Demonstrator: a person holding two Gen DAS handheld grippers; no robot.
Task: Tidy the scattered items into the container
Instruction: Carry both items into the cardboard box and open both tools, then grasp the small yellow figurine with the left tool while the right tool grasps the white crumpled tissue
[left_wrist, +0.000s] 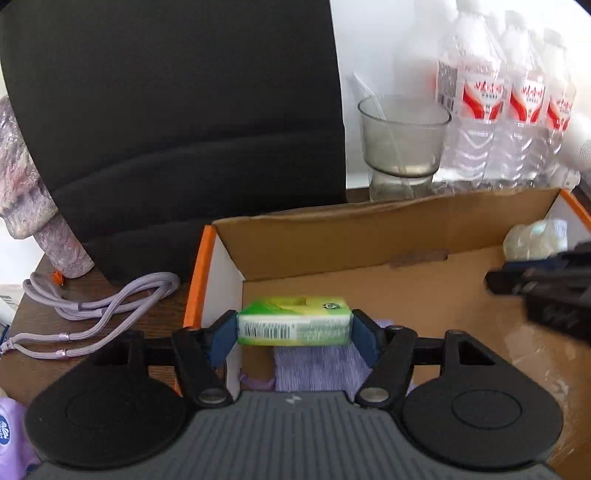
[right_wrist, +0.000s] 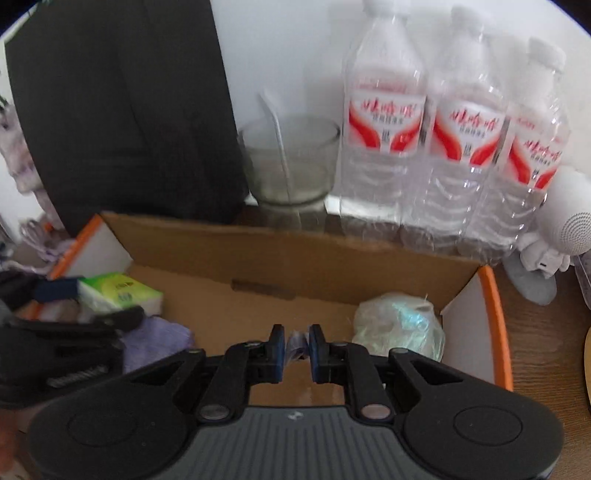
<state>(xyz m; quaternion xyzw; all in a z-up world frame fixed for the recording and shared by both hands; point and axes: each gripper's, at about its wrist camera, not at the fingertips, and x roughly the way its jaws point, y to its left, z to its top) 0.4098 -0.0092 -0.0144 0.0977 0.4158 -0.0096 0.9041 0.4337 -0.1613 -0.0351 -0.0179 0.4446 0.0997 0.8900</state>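
My left gripper is shut on a green tissue pack and holds it above the left end of the open cardboard box, over a purple cloth on the box floor. The pack also shows in the right wrist view. My right gripper is shut on a small crumpled purple-and-white item above the box floor. A clear plastic bag bundle lies in the box's right corner, just right of the right gripper.
A purple cable lies on the wooden table left of the box. A black bag, a glass cup and three water bottles stand behind the box. A white speaker sits at the far right.
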